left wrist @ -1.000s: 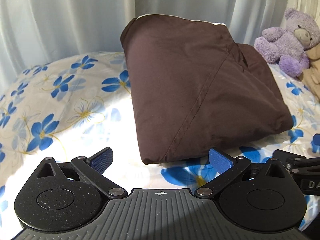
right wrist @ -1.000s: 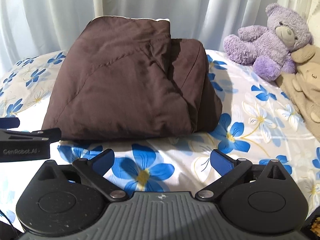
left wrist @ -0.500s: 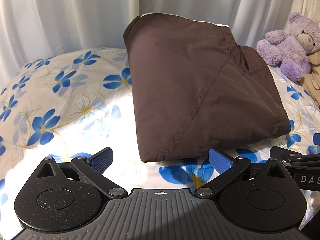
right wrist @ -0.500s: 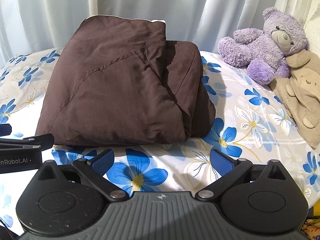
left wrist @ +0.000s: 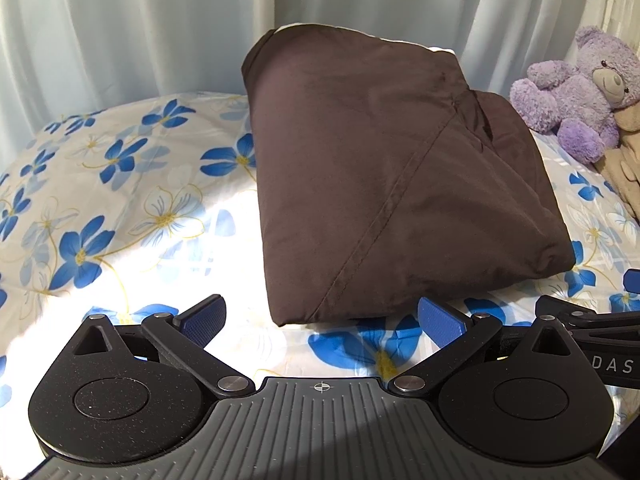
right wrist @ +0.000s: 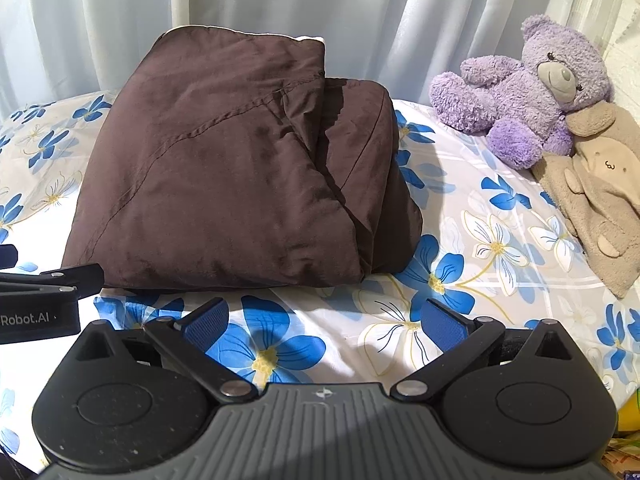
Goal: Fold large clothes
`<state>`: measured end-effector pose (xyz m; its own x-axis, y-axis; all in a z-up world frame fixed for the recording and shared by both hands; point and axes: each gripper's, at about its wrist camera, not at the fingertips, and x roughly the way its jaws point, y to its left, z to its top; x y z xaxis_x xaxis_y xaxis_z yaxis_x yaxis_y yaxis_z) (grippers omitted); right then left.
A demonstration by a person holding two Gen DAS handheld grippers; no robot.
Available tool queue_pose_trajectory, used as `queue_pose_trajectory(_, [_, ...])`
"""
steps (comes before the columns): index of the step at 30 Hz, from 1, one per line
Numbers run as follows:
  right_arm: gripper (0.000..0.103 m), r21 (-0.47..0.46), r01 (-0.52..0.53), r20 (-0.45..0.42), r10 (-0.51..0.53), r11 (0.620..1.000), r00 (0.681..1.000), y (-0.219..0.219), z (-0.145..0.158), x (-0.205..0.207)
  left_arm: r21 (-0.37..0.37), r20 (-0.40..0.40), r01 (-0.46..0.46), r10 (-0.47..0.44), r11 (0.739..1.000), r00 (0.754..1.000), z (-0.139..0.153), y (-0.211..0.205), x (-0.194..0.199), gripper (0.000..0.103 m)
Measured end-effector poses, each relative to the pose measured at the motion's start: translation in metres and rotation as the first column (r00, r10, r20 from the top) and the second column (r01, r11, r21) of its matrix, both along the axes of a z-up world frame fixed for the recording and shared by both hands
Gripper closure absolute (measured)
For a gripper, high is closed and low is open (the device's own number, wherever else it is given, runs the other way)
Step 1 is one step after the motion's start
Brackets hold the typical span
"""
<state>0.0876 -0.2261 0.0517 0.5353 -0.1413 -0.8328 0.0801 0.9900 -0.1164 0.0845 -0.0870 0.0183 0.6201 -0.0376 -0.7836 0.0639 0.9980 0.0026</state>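
Brown garment point(left wrist: 384, 184) lay folded into a thick, compact bundle on the bed point(left wrist: 132, 208), on a sheet printed with blue and white flowers, its far edge close to the pale curtain point(left wrist: 140, 28). A stitched seam ran diagonally across its top layer, and a second folded layer showed along its right side in the right wrist view point(right wrist: 360, 168). Left hand-held gripper point(left wrist: 320, 320) was released, its blue-padded fingers point(left wrist: 200, 318) spread wide and empty just short of the bundle's near edge. Right hand-held gripper point(right wrist: 326, 324) was likewise released and empty, near the bundle's front right corner, beside the left one. A purple teddy bear point(right wrist: 524, 92) and a beige plush toy point(right wrist: 596, 192) rested on the bed to the right, well apart from the garment.
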Motion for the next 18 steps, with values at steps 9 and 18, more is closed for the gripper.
queue_pose_trajectory(9, [0.001, 0.002, -0.007, -0.002, 0.007, 1.000, 1.000, 0.0003, 0.0015, -0.0002, 0.000, -0.005, 0.002, -0.002, 1.000, 1.000, 0.0001, 0.0000, 0.0003, 0.000])
queue_pose_trajectory(18, [0.001, 0.000, -0.010, 0.000, 0.010, 1.000, 1.000, 0.0008, 0.0031, 0.0005, 0.004, -0.009, -0.001, 0.001, 1.000, 1.000, -0.0005, -0.0010, 0.0004, 0.000])
